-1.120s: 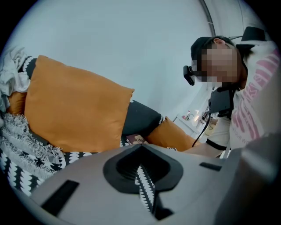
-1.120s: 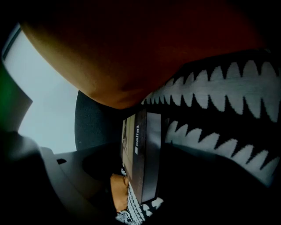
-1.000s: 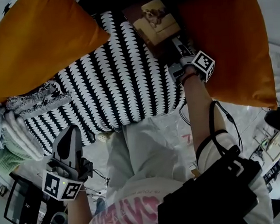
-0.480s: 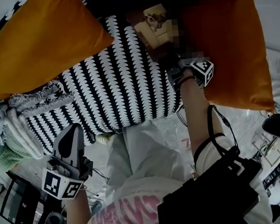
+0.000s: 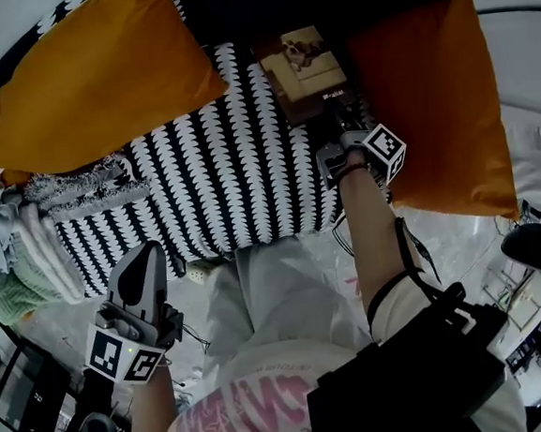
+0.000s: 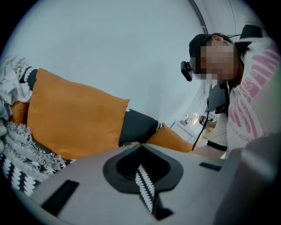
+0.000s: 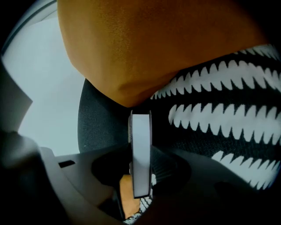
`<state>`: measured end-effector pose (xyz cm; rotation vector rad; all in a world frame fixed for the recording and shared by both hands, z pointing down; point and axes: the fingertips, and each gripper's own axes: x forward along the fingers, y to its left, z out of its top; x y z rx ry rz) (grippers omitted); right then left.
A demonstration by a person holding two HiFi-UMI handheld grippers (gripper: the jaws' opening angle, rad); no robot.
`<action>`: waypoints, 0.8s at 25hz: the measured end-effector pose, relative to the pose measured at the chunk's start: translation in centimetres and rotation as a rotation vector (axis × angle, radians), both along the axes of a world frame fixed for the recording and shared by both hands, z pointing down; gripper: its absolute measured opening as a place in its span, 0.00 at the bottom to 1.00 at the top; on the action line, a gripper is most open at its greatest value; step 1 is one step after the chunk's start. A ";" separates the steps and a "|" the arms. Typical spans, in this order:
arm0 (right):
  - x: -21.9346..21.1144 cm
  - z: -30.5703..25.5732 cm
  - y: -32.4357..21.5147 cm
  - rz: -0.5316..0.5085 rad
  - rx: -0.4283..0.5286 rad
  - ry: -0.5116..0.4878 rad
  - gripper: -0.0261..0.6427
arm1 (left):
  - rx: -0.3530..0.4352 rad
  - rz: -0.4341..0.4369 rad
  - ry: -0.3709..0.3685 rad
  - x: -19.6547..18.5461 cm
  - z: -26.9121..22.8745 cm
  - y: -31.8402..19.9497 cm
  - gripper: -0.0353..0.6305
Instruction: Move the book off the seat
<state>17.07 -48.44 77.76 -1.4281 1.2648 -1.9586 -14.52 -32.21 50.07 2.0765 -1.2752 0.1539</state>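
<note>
Pink lettering is printed on the person's shirt point(image 6: 248, 121); only "OR WOR" is made out, perhaps part of longer words. Small print on the book point(image 5: 306, 61) cannot be read.

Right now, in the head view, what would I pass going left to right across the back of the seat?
First the orange cushion on the left → black-and-white patterned cover → book → orange cushion on the right.

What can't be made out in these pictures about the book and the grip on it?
- Head view: the right gripper, whose jaws have just been closing on the book, covers its near corner.
- Head view: cover print too small to read.
- Right gripper view: only the page edge shows between the jaws; the cover is turned away.
</note>
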 end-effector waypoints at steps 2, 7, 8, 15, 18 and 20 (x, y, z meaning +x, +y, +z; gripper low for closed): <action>0.1 -0.5 -0.2 0.008 0.008 0.008 0.27 | 0.009 -0.007 0.008 -0.3 -0.2 0.0 0.05; 0.1 -1.4 -0.5 0.045 0.036 -0.008 0.26 | 0.027 -0.022 0.015 -1.1 -0.6 -0.2 0.05; 0.2 -1.3 -0.4 0.052 0.037 -0.015 0.26 | 0.028 -0.027 0.017 -1.1 -0.5 -0.3 0.05; 0.5 -1.4 -0.3 0.104 0.079 -0.093 0.26 | 0.056 -0.022 -0.005 -0.4 -0.3 -0.2 0.05; 1.3 -2.4 0.5 0.117 0.074 -0.093 0.25 | 0.047 -0.033 0.016 -0.3 -0.7 0.0 0.05; 1.1 -2.9 0.6 0.117 0.080 -0.101 0.26 | 0.055 -0.031 0.016 -0.2 -0.9 -0.1 0.05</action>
